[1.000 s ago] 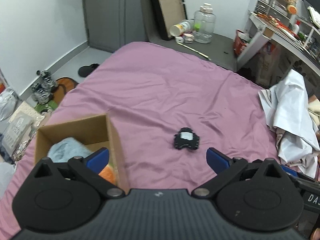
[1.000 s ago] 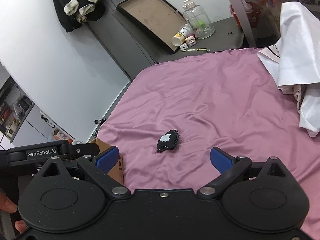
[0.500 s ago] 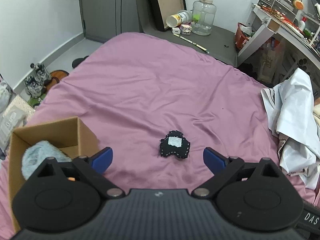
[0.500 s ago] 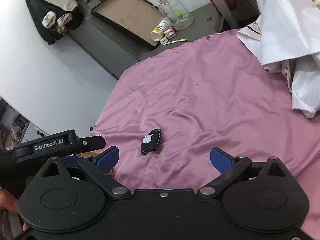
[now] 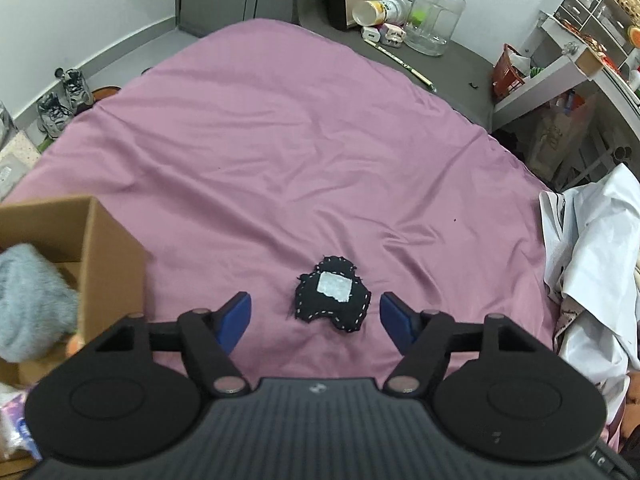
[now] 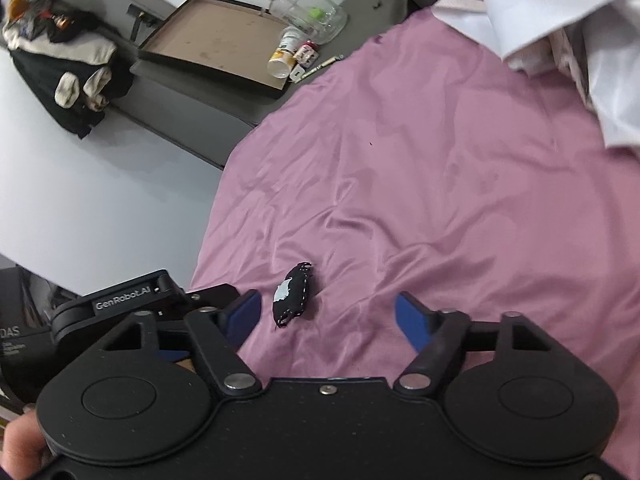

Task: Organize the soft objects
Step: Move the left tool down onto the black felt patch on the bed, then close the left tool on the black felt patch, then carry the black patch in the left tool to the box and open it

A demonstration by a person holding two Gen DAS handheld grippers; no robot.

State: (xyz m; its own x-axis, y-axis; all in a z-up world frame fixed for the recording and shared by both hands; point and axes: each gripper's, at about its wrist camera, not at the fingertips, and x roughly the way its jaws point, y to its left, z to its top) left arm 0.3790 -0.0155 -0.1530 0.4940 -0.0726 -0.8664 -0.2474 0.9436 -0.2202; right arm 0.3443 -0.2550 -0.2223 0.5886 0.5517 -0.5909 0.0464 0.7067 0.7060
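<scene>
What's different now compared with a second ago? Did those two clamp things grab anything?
Both came down closer to the small black stitched toy, which now looks larger between the left gripper fingers. The right gripper rolled, tilting its view. Both are closing their fingers, but neither touches the toy; nothing is grabbed. The toy lies in the same spot on the purple sheet, and the cardboard box with its fluffy grey item stays put.
</scene>
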